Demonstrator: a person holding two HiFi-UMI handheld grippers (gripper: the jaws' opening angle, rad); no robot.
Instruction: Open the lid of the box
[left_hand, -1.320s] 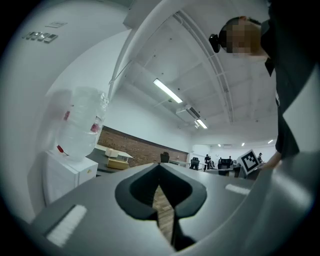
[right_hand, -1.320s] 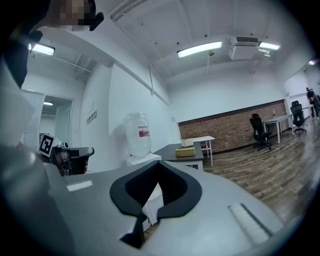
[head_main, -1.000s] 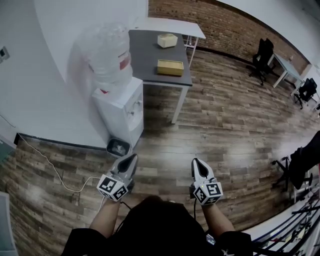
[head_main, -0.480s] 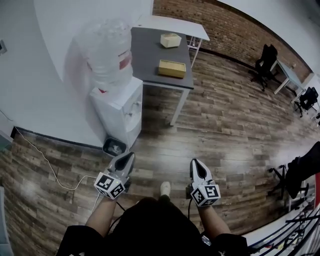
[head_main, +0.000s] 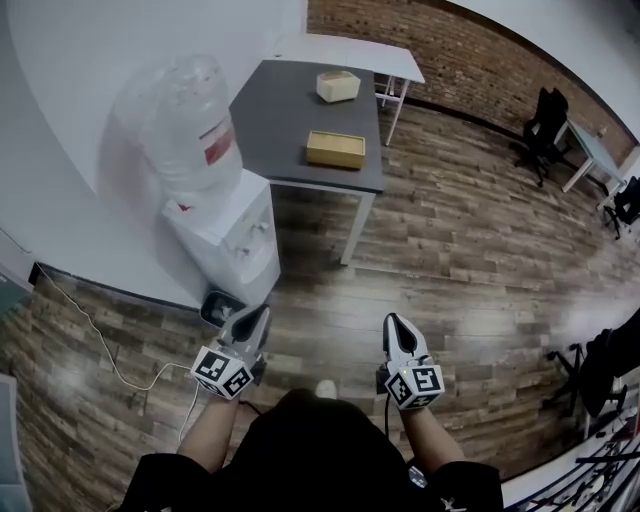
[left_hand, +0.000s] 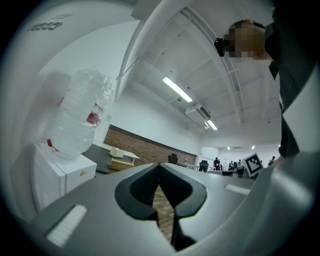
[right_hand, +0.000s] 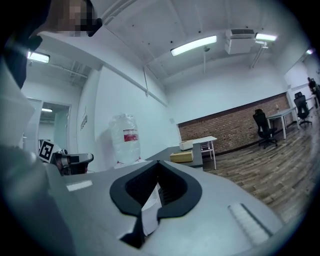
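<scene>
Two boxes lie on a dark grey table far ahead: a flat tan box near its front edge and a cream box behind it. The tan box and the cream box are small in the left gripper view. The right gripper view has the tan box in front of the cream box. My left gripper and right gripper are held level over the wooden floor, well short of the table. Both are shut and hold nothing, as the left gripper and right gripper show close up.
A white water dispenser with a large bottle stands left of the table, a small bin at its foot. A white cable runs over the floor. A white table stands behind; office chairs at the right.
The table, boxes and dispenser have drawn nearer and lower in the head view as the person walks toward them. Both grippers stay shut in front of the body.
</scene>
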